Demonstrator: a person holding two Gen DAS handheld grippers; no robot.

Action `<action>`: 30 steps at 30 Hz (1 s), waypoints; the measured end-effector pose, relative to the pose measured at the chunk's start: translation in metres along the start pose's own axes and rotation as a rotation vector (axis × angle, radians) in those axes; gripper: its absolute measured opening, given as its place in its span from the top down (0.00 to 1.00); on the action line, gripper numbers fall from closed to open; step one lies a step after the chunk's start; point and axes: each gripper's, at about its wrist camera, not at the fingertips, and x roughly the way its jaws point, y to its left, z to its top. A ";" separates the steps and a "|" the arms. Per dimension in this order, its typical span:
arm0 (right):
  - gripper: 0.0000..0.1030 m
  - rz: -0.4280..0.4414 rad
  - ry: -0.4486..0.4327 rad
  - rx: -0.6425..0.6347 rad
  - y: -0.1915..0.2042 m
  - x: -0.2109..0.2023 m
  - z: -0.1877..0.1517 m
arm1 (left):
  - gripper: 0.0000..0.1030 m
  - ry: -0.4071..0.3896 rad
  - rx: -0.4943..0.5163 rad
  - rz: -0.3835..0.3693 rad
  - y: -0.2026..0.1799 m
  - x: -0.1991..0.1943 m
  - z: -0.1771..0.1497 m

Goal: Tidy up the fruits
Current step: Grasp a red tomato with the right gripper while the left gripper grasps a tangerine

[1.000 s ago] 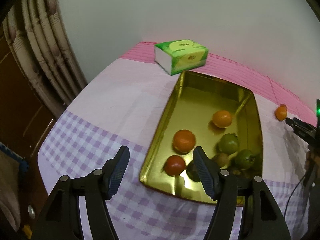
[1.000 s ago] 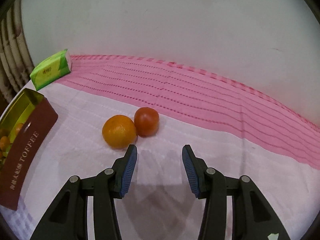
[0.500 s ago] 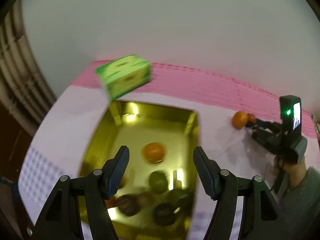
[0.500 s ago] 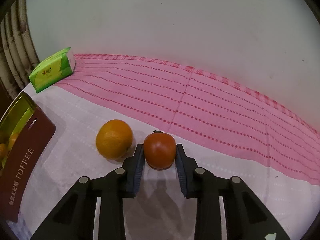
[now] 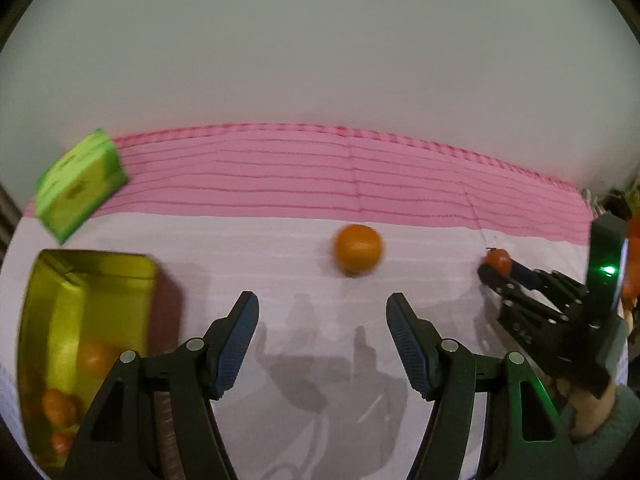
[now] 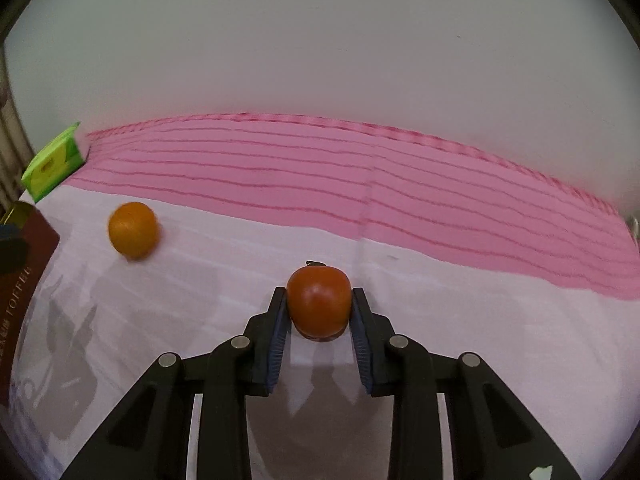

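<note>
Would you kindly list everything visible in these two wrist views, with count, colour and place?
tomato: one, red, between the right gripper's pads
orange: one, orange, loose on the cloth ahead of the left gripper
tin tray: one, gold inside, maroon outside, at far left, holding several blurred fruits
tissue pack: one, green, far left by the wall
tablecloth: one, pink striped band at back, pale nearer
wall: white, behind
left gripper: black, blue pads, open, empty
right gripper: black, closed on the tomato

Fruits in the gold tin are blurred; the frame edge crops its near end.
</note>
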 end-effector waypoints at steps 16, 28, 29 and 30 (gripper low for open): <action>0.71 -0.007 -0.001 0.025 -0.025 -0.008 -0.007 | 0.36 0.057 -0.042 0.038 -0.021 0.060 0.026; 0.71 -0.008 -0.002 0.026 -0.026 -0.008 -0.008 | 0.61 0.108 0.006 0.090 -0.026 0.071 0.024; 0.71 -0.008 -0.002 0.025 -0.026 -0.008 -0.008 | 0.61 0.112 0.005 0.095 -0.025 0.068 0.021; 0.71 -0.009 -0.002 0.025 -0.026 -0.008 -0.008 | 0.61 0.113 0.004 0.098 -0.025 0.064 0.018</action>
